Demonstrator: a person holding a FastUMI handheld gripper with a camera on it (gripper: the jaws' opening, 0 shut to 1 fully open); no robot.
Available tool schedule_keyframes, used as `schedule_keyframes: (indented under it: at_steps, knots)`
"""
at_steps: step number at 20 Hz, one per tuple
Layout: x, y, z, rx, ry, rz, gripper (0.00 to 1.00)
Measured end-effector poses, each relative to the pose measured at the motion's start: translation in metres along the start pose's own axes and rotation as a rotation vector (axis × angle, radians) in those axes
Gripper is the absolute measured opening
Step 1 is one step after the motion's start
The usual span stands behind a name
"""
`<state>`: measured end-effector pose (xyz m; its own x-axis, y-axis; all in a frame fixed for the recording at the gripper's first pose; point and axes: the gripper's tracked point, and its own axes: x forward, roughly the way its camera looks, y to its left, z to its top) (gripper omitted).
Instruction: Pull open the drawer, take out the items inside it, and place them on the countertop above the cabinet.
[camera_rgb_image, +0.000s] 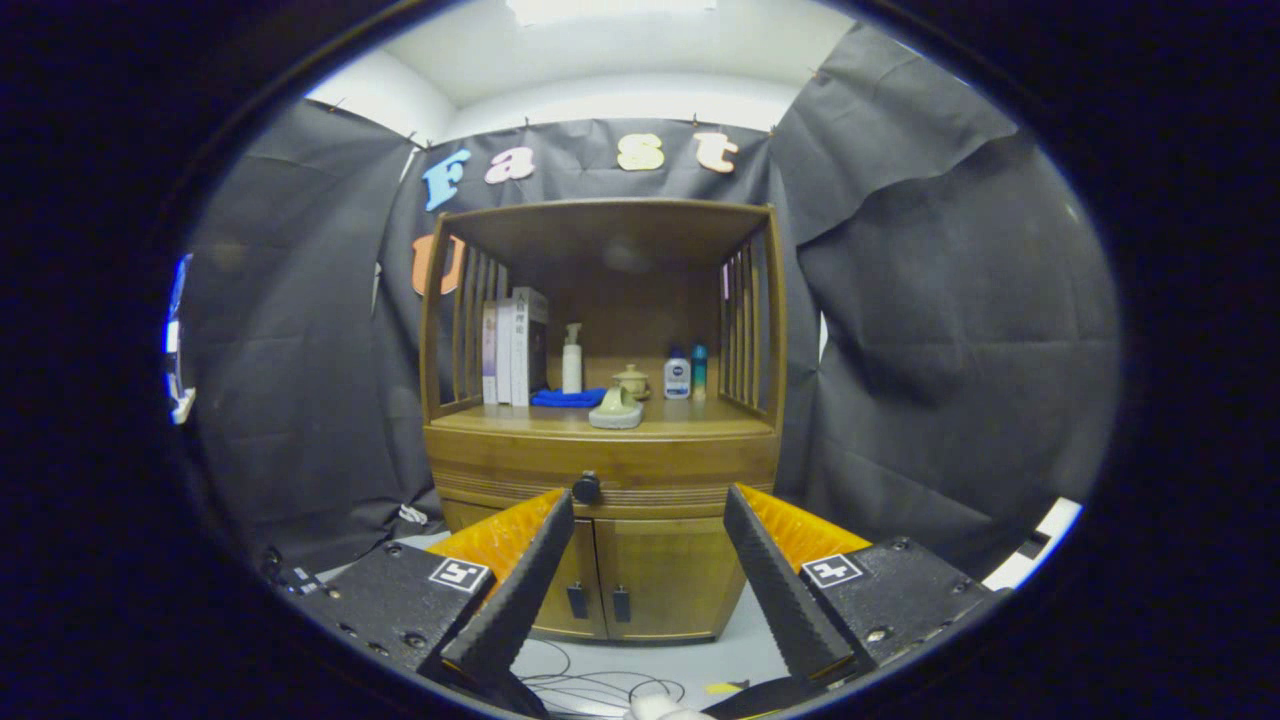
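Observation:
A wooden cabinet (605, 470) stands straight ahead against the booth wall. Its drawer (650, 475) is closed, with a dark round knob (586, 488) on its front just beyond my left fingertip. Above the drawer is the countertop (690, 417) under a slatted hutch. My gripper (648, 505) is open, its two black ridged fingers (520, 590) spread wide and holding nothing, some way short of the cabinet. What is inside the drawer is hidden.
On the countertop stand books (512, 345), a white pump bottle (572, 360), a blue cloth (568, 397), a pale dish (616, 410), a small lidded pot (631, 379) and two small bottles (686, 374). Two lower doors (640, 580) sit below the drawer. Cables (600, 685) lie on the floor.

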<state>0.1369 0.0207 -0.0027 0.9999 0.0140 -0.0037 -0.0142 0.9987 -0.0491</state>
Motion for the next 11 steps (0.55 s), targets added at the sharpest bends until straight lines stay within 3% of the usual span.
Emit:
schedule_keyframes:
  at_steps: [5,11]
  knots:
    - [-0.039,-0.010,-0.008,0.029,0.015,-0.021,0.99]
    - [-0.048,-0.022,-0.015,0.047,0.038,-0.052,0.99]
